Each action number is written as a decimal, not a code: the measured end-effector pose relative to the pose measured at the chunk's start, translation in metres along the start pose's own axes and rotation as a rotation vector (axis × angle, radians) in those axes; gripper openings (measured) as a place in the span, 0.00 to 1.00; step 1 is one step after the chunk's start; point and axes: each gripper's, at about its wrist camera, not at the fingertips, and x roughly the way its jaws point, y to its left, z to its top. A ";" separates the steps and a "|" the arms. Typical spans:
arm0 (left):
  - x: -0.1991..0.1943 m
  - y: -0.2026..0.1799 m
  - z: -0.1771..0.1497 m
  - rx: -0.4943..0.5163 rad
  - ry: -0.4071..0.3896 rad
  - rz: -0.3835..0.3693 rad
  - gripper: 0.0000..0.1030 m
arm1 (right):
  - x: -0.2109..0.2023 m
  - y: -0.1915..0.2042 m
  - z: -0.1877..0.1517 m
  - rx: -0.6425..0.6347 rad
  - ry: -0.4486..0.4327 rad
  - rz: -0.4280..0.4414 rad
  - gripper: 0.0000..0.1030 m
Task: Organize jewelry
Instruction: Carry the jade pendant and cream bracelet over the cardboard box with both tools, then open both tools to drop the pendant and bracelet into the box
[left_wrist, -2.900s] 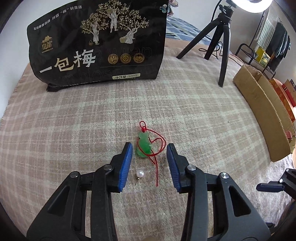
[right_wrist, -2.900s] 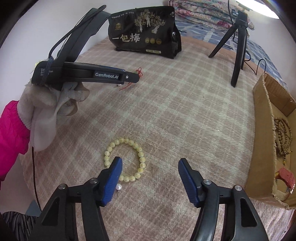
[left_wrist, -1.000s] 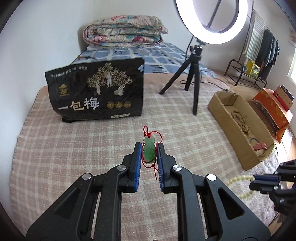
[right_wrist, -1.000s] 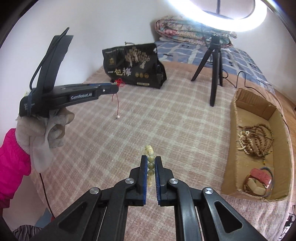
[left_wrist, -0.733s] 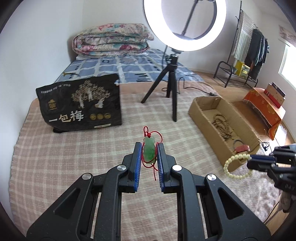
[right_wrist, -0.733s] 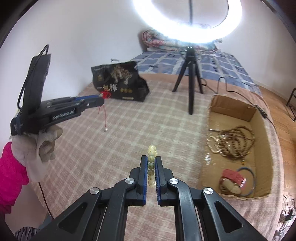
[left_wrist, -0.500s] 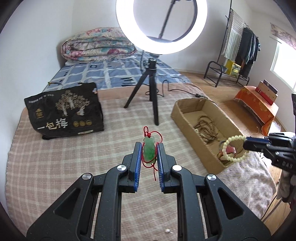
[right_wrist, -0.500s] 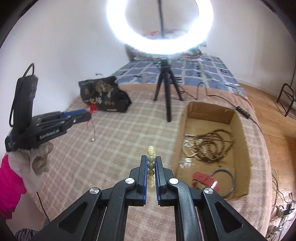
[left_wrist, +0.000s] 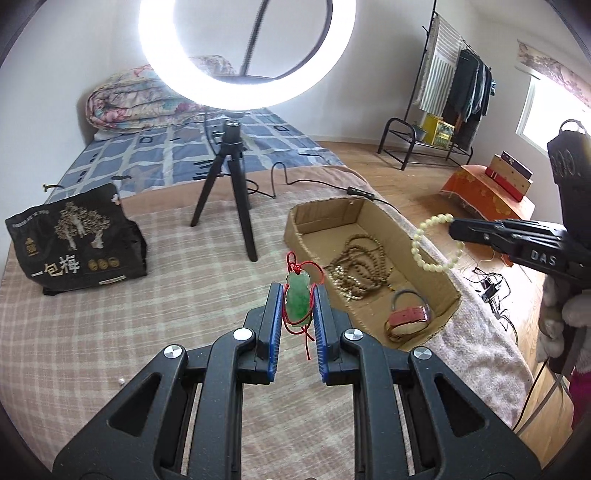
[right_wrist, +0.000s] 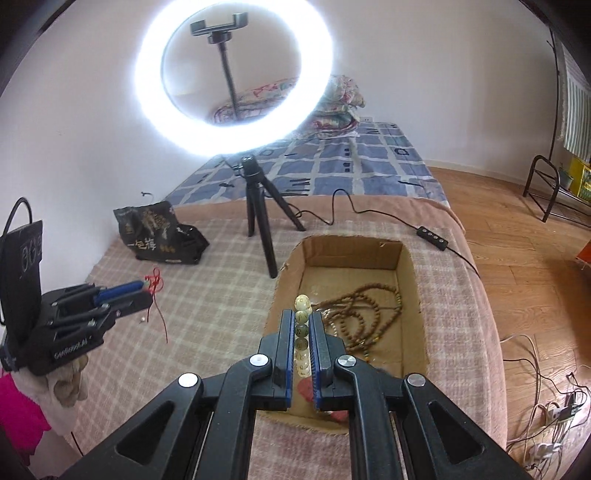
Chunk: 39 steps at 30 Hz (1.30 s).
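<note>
red item (right_wrist: 338, 415) in box, half hidden

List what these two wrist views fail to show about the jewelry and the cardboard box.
- Pale bead bracelet, right wrist view: its lower loop is hidden behind the right claw.
- Cardboard box, right wrist view: that claw covers the near end; the red item barely shows.
- Green pendant, left wrist view: carving too small to read; the left claw pads cover its edges.
</note>
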 end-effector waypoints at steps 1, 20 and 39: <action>0.002 -0.003 0.001 0.003 0.000 -0.006 0.14 | 0.002 -0.003 0.002 0.001 -0.001 -0.004 0.05; 0.052 -0.067 0.018 0.076 -0.003 -0.078 0.14 | 0.050 -0.047 0.035 0.039 0.032 -0.064 0.05; 0.078 -0.098 0.008 0.147 0.027 -0.083 0.14 | 0.085 -0.064 0.033 0.059 0.086 -0.059 0.14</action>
